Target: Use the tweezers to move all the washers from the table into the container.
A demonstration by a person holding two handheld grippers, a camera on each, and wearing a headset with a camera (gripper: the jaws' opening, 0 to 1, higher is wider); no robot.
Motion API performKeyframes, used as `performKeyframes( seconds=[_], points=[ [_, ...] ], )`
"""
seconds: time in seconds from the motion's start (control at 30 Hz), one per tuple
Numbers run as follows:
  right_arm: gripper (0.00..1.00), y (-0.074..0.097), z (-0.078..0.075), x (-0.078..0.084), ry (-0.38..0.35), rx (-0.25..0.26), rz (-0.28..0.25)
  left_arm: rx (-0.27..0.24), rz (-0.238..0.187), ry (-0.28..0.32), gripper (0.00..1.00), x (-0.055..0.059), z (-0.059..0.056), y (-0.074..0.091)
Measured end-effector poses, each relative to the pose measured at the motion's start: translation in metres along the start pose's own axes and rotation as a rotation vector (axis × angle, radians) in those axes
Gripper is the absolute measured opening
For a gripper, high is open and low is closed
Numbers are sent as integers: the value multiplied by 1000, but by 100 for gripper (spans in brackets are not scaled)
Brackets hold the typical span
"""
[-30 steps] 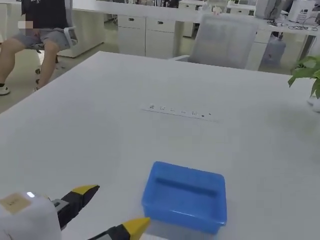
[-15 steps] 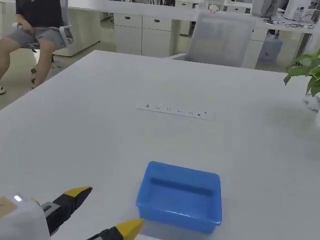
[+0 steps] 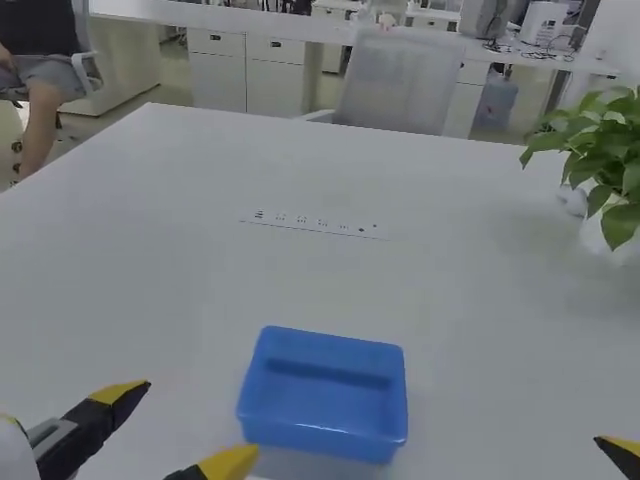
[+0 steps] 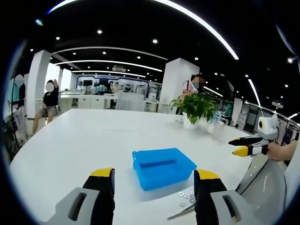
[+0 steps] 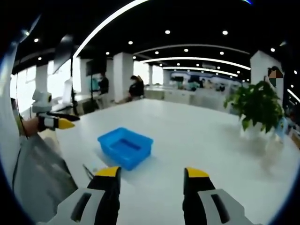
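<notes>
A blue container (image 3: 325,390) stands on the white table (image 3: 200,270) close to the near edge, and its inside looks bare. My left gripper (image 3: 170,428) is open at the bottom left, just left of the container. One yellow tip of the right gripper (image 3: 620,448) shows at the bottom right. In the left gripper view, my left gripper (image 4: 154,174) is open before the container (image 4: 162,166). Several small washers (image 4: 187,199) and metal tweezers (image 4: 183,213) lie on the table near it. The right gripper (image 5: 152,172) is open, with the container (image 5: 125,146) and tweezers (image 5: 88,171) to its left.
A potted plant (image 3: 600,170) stands at the table's far right. A flush socket strip (image 3: 315,222) lies mid-table. An office chair (image 3: 400,80) sits behind the far edge, and a seated person (image 3: 30,70) is at the far left.
The head camera has swung right, so everything slid left in the picture. A yellow tip of the right gripper has come into view at the bottom right. The container stays put.
</notes>
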State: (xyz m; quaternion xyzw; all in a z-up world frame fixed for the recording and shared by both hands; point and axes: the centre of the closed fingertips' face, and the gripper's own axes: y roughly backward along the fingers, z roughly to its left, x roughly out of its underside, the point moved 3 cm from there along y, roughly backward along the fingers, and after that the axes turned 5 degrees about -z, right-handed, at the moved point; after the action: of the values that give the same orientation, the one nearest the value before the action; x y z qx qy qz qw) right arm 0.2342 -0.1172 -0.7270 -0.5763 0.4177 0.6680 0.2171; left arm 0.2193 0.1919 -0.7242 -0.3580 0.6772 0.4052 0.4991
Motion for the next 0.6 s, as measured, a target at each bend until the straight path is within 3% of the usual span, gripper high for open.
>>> performKeyframes(
  seconds=[0.1, 0.17, 0.23, 0.3, 0.33, 0.37, 0.4, 0.47, 0.5, 0.6],
  points=[
    [49, 1, 0, -2, -3, -1, -8, 8, 7, 17, 67, 5, 9, 1],
    [54, 0, 0, -2, 4, -2, -1, 21, 51, 26, 66, 11, 8, 1],
    [58, -2, 6, 1, 15, -26, 39, 48, 79, 11, 62, 14, 4, 1],
    [51, -4, 17, 1, 26, -95, 57, 108, 135, 13, 54, 21, -4, 1],
    [46, -4, 20, 1, 29, -107, 65, 121, 161, 15, 51, 24, -5, 0],
    [42, -5, 24, 1, 61, -123, 86, 119, 191, -19, 45, 27, -7, 0],
    [41, -6, 27, 0, 83, -135, 88, 118, 195, -50, 42, 27, -8, 0],
    [39, -10, 35, -3, 76, -152, 93, 150, 221, -33, 39, 29, -16, -2],
    [37, -12, 45, -5, 67, -200, 95, 174, 237, -13, 38, 30, -21, -3],
    [28, -19, 59, -8, 91, -257, 107, 223, 287, -35, 36, 37, -28, -5]
  ],
)
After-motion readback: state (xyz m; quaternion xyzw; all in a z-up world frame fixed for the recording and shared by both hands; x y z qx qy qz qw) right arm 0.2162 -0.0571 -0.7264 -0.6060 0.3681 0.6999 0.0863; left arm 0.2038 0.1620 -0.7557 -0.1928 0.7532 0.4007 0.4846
